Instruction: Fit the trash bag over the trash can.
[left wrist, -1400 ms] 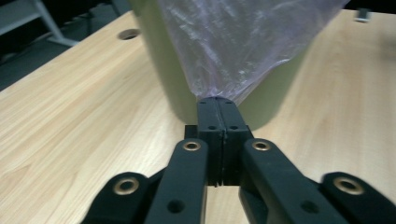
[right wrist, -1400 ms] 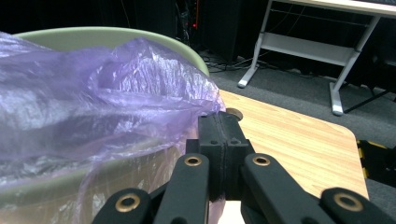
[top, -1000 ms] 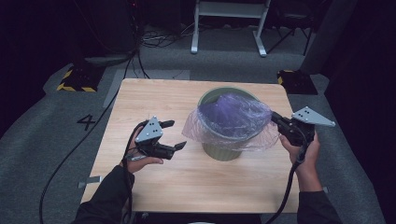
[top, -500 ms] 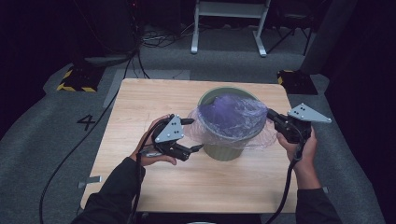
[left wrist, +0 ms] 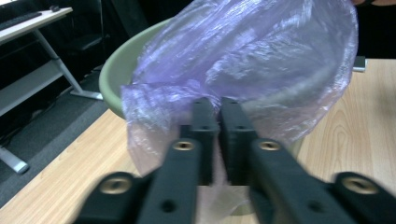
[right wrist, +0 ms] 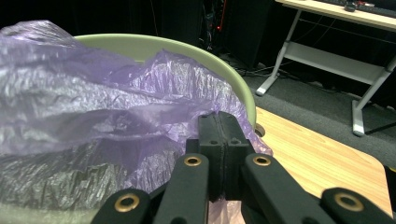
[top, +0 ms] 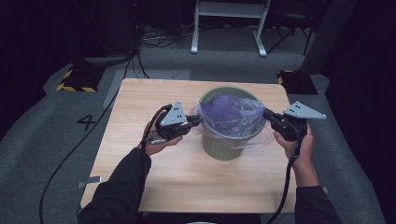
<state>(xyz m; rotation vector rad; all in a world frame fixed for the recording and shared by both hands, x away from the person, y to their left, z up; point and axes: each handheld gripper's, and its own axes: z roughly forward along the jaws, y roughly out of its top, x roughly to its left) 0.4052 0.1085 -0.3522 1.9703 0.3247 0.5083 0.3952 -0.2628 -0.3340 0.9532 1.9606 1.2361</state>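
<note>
A pale green bin [top: 224, 149] stands on the wooden table [top: 140, 102], lined with a thin purple plastic bag [top: 231, 114] that spills over its rim. My left gripper [top: 198, 120] is at the bag's left edge. In the left gripper view its jaws [left wrist: 220, 105] are pressed almost together on the bag's film [left wrist: 261, 56], beside the bin's rim [left wrist: 114, 70]. My right gripper [top: 267, 114] holds the bag's right edge. In the right gripper view it [right wrist: 218, 119] is shut on the film [right wrist: 70, 93], just outside the rim [right wrist: 154, 44].
Bare tabletop lies in front of the bin and to its left. Beyond the table, on the grey floor, are a white desk frame [top: 229, 18], loose cables, a yellow-and-black striped block [top: 74, 79] and a dark box [top: 296, 81].
My left gripper has moved right across the table to the bag's left edge and closed there. The right gripper has kept its hold on the right edge.
</note>
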